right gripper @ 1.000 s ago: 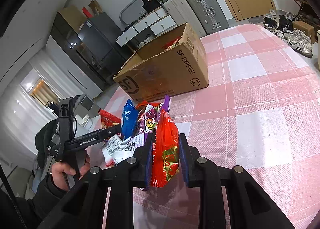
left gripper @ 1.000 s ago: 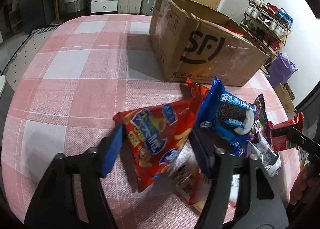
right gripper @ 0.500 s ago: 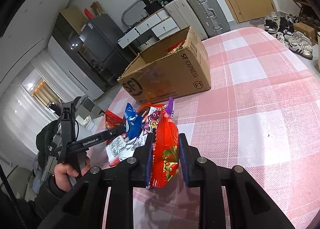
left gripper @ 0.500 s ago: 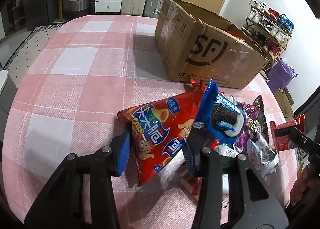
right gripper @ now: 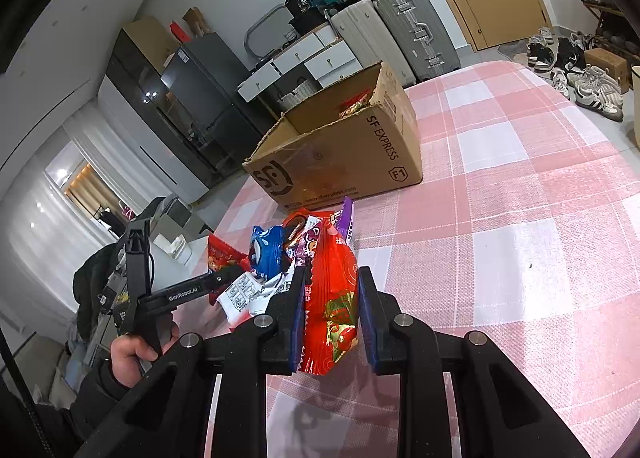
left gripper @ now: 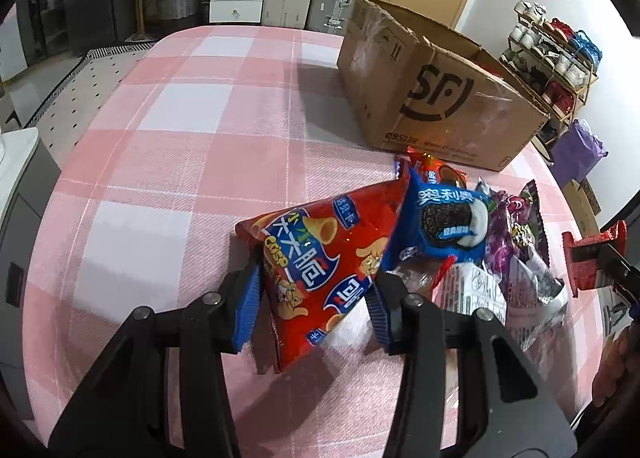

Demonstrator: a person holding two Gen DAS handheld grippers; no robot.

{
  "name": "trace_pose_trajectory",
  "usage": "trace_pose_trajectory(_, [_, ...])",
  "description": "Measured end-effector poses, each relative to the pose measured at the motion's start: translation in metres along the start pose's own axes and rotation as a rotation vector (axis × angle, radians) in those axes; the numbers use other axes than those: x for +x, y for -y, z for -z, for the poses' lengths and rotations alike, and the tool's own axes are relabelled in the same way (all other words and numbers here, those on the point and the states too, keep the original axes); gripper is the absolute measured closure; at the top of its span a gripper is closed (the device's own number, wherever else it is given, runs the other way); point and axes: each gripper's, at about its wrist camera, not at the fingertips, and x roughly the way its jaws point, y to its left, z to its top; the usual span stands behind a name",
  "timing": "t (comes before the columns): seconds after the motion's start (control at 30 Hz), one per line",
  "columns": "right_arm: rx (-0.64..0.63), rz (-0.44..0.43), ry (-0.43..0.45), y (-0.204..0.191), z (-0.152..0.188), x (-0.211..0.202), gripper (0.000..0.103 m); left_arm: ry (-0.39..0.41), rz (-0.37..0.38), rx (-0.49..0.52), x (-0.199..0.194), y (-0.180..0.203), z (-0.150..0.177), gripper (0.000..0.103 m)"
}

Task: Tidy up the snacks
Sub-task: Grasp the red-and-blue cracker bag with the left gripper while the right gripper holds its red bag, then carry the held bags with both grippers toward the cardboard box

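Note:
My left gripper [left gripper: 314, 300] is shut on a red crisp bag with a blue label [left gripper: 320, 254], its blue pads pressing both sides of the bag. The bag's far corner leans on a blue Oreo pack [left gripper: 444, 225] in the snack pile. My right gripper [right gripper: 330, 314] is shut on a red snack packet [right gripper: 332, 290], held upright over the tablecloth. The right wrist view shows the left gripper [right gripper: 212, 282] at the pile's left side. An open cardboard box [left gripper: 440, 97] stands beyond the pile, with some packets inside [right gripper: 356, 105].
A purple packet [left gripper: 516, 230] and a white packet [left gripper: 472, 290] lie in the pile, on the pink checked tablecloth [left gripper: 180, 137]. A person's hand [right gripper: 132, 350] holds the left gripper's handle. Suitcases [right gripper: 412, 25], drawers and a shoe rack [left gripper: 556, 57] stand beyond the table.
The left jaws have narrowed from wide around the red crisp bag to pressing on it, and that gripper has edged forward. The right gripper and its packet have stayed put.

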Motion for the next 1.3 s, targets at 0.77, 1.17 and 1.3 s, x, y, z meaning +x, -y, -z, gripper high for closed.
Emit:
trace_pose_trajectory(0.77, [-0.097, -0.055, 0.06, -0.047, -0.021, -0.023, 0.08, 0.151, 0.072, 0.087, -0.09, 0.041, -0.003, 0.06])
trace_pose_trajectory(1.17, [-0.185, -0.085, 0.099, -0.084, -0.047, -0.036, 0.08, 0.215, 0.153, 0.202, -0.138, 0.096, -0.025, 0.06])
trace_pose_trajectory(1.3, [-0.194, -0.084, 0.109, -0.09, -0.059, -0.041, 0.08, 0.233, 0.177, 0.231, -0.152, 0.114, -0.037, 0.06])
